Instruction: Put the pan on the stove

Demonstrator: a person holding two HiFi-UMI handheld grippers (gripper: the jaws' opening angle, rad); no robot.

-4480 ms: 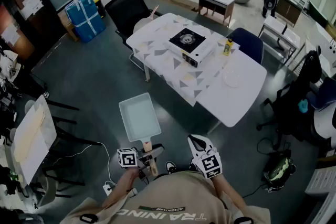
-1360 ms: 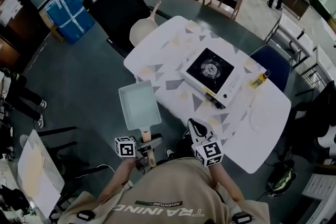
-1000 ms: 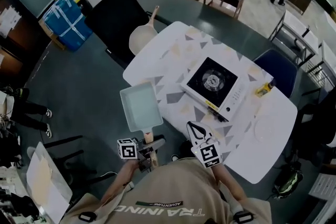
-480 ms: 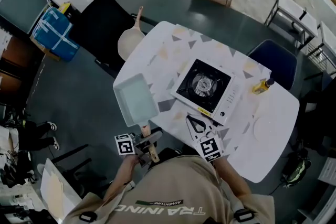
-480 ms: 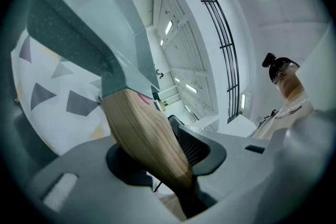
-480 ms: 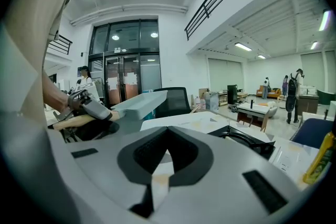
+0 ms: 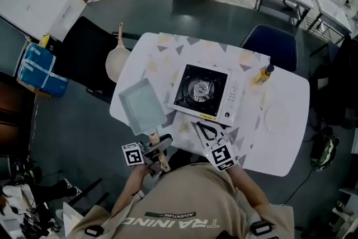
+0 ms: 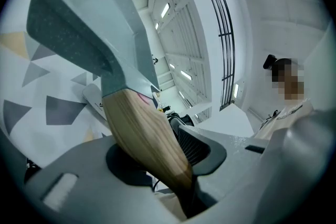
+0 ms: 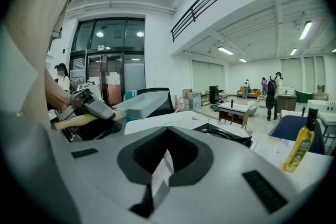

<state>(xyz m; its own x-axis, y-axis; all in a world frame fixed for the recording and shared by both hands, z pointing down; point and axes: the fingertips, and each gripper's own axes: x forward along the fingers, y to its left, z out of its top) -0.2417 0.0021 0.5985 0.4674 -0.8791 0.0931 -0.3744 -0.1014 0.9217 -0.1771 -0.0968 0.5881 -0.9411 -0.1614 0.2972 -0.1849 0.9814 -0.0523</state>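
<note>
The pan (image 7: 141, 107) is a rectangular grey-green one with a wooden handle (image 7: 160, 154). My left gripper (image 7: 155, 150) is shut on that handle and holds the pan level over the white table's near-left corner, just left of the stove. In the left gripper view the handle (image 8: 147, 139) runs down between the jaws and the pan body (image 8: 79, 13) rises beyond. The white portable stove (image 7: 202, 92) with its black top stands mid-table. My right gripper (image 7: 208, 131) is shut and empty over the table's front edge, just below the stove. The right gripper view shows the pan (image 9: 139, 104) at left.
A round pale pan (image 7: 116, 61) lies at the table's far-left edge. An oil bottle (image 7: 262, 73) and a white plate (image 7: 276, 118) are right of the stove. A black chair (image 7: 89, 59) stands left of the table (image 7: 291, 92), a blue chair (image 7: 269, 45) behind it.
The person has walked up to the table. The pan, still in my left gripper, now hangs over the table's corner beside the stove. My right gripper has come over the front edge.
</note>
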